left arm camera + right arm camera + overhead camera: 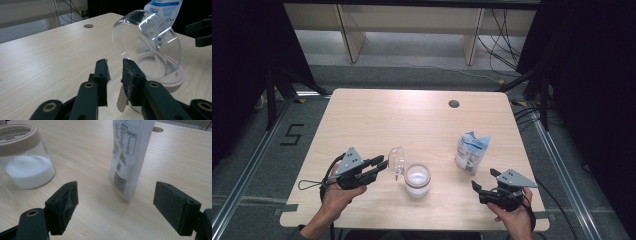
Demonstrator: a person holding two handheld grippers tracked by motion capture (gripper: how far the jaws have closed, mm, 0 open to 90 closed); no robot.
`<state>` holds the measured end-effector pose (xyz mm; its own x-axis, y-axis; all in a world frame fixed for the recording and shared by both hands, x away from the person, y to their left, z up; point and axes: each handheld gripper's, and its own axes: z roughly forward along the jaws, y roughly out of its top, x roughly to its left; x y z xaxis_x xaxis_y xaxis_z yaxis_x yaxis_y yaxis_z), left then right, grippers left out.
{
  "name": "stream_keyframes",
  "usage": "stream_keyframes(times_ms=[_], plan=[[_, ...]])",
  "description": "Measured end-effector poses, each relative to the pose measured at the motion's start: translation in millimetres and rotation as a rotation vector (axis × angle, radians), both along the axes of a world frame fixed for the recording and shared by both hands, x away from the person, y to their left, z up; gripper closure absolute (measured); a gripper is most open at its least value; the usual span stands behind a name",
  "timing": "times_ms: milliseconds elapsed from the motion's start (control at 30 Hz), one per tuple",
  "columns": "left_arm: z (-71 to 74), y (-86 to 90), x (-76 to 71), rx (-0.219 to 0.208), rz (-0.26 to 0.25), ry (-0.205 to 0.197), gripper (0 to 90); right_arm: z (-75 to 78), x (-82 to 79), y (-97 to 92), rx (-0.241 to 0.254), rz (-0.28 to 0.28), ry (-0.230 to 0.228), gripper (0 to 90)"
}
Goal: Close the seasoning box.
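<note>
A glass jar (pixel 418 180) with white powder and a beige rim stands near the table's front middle. Its clear domed lid (pixel 397 159) is tipped up on the jar's left side. My left gripper (pixel 382 165) reaches the lid from the left. In the left gripper view its jaws (pixel 115 62) stand a narrow gap apart, with the lid's beige tab (pixel 122 100) low between them, against the right pad and clear of the left one. A white and blue bag (pixel 471 150) stands to the right. My right gripper (pixel 483 179) is open before the bag (pixel 130 152), holding nothing.
The wooden table (pixel 362 115) has a round cable hole (pixel 454 104) at the back right. Its edges drop to a grey floor with metal rails. Black stands and cables lie beyond the far corners.
</note>
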<state>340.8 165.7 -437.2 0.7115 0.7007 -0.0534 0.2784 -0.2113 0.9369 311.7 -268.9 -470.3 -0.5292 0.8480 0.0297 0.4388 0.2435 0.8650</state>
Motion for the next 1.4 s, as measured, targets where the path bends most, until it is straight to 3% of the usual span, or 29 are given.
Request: stream_keyframes(times_ms=[400,833,1400], plan=[[-1.2,-7.4,1.8,0.018,-0.027,-0.005,78.5,-0.8,2.5,0.4,-0.015,0.013,-0.005,21.5],[-1.7,-14.9,1.2,0.023,-0.053,-0.007,78.5,-1.2,3.7,1.5,0.001,0.036,0.003,22.0],[-3.1,-23.1,-1.6,0.037,-0.082,-0.015,78.1,-0.3,2.9,1.3,-0.014,0.027,-0.004,22.1]])
